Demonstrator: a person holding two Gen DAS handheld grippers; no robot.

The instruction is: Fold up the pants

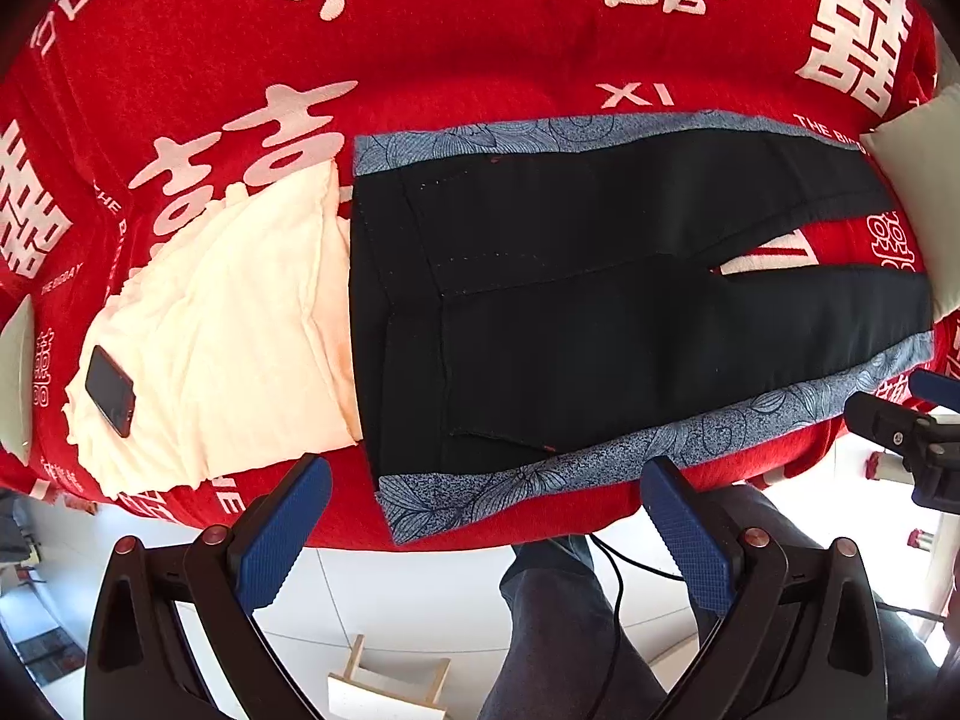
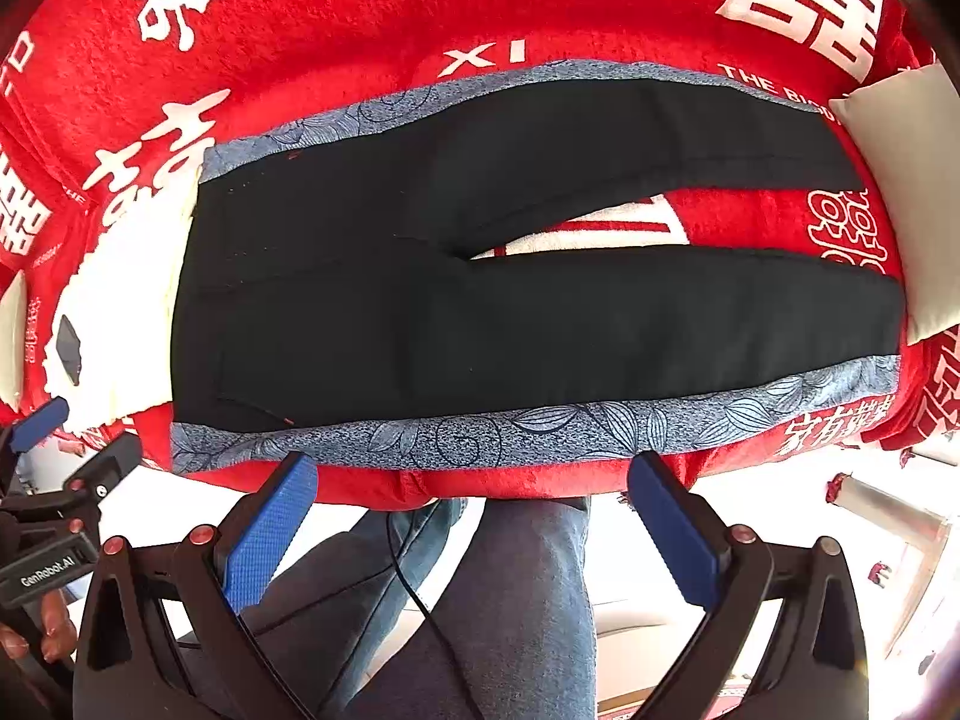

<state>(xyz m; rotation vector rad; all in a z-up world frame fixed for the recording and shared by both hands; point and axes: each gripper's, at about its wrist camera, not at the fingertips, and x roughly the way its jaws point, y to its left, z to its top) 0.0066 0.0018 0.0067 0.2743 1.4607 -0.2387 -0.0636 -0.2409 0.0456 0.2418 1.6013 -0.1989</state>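
Since those black stretchy pants with blue floral side panels (image 1: 570,312) lie flat on the red printed blanket (image 1: 480,42), they'll be light and floppy; your left gripper (image 1: 486,516) and right gripper (image 2: 474,510) hang wide apart, empty, so pinch the near waistband corner and hem.

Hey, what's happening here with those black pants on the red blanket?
A person is about to fold the black pants, holding a two-finger tool in each hand. The pants lie flat and unfolded on a red blanket, legs apart, with blue floral strips down the sides. The left tool and the right tool both hover over the near edge with their jaws wide open, holding nothing. Beside the waistband lies a cream cloth with a phone on it. Folding has not begun.
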